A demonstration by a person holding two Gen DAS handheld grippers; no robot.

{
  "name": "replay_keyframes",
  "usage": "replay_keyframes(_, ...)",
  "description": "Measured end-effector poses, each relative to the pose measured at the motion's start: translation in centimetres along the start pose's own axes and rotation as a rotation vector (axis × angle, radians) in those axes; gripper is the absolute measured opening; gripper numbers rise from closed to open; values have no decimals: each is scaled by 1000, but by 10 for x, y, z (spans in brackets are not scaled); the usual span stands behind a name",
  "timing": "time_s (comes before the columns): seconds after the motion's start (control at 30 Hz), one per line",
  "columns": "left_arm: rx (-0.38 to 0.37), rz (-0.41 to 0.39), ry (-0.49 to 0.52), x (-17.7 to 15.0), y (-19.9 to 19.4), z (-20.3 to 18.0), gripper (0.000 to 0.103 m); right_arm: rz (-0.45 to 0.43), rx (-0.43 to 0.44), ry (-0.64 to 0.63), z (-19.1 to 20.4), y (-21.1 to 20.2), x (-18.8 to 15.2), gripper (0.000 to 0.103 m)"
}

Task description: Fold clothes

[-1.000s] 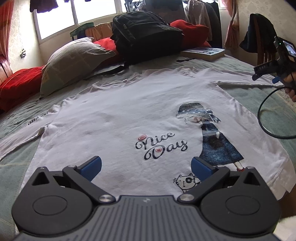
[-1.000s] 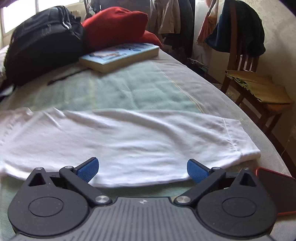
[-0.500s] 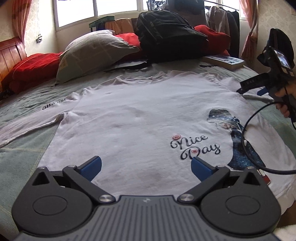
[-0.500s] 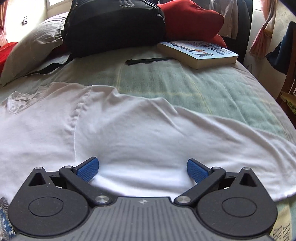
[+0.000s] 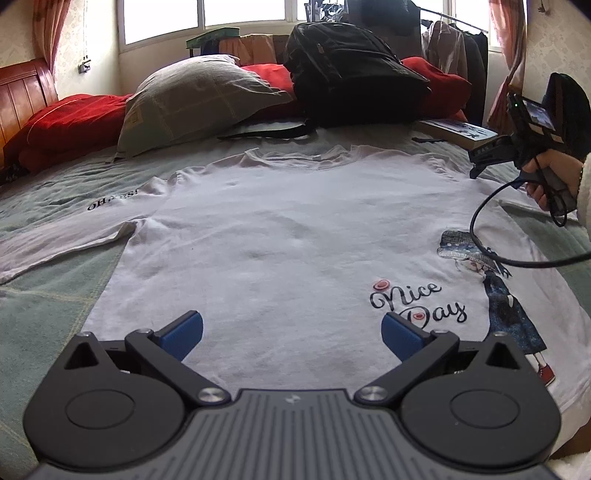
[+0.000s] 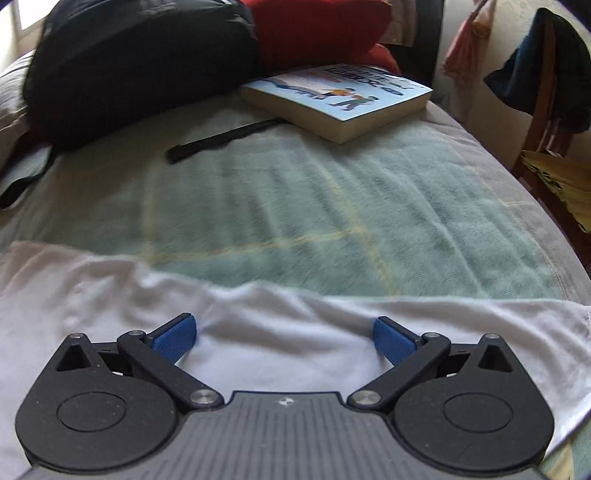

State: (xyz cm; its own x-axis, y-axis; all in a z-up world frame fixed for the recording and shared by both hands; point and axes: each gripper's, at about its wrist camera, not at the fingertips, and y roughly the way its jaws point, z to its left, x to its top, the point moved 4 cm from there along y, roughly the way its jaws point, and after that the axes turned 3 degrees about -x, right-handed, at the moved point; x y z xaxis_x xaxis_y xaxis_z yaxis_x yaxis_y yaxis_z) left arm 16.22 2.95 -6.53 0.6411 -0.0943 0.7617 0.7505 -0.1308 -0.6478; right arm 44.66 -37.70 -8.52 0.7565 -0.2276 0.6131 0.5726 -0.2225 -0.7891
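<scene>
A white shirt [image 5: 295,240] lies spread flat, print up, on the bed [image 6: 295,221]. The left gripper [image 5: 291,328] hovers over the shirt's lower part, jaws wide and holding nothing. The right gripper [image 6: 284,332], also wide and empty, is low over the right sleeve [image 6: 277,332]. A backpack [image 5: 351,66], pillow [image 5: 195,96] and book [image 6: 336,96] sit at the far side.

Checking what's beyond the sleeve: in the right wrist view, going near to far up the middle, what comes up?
right tongs → white shirt sleeve → green blanket → black strap → book → red cushion
</scene>
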Motion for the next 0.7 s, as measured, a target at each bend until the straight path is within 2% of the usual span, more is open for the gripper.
replay_keyframes(0.07,4,-1,-8,2,2,5,102,4,-47,36,-4,10,10,103)
replay_keyframes(0.23,3,-2,-20,5,7,11,102,-37,57,-13,25,-25,23,103)
replay_keyframes(0.67,13,5,-46,6,12,27,102,22,26,-47,74,18,38,103)
replay_keyframes(0.7,14,3,-45,6,11,28,102,19,54,-76,78,7,31,103)
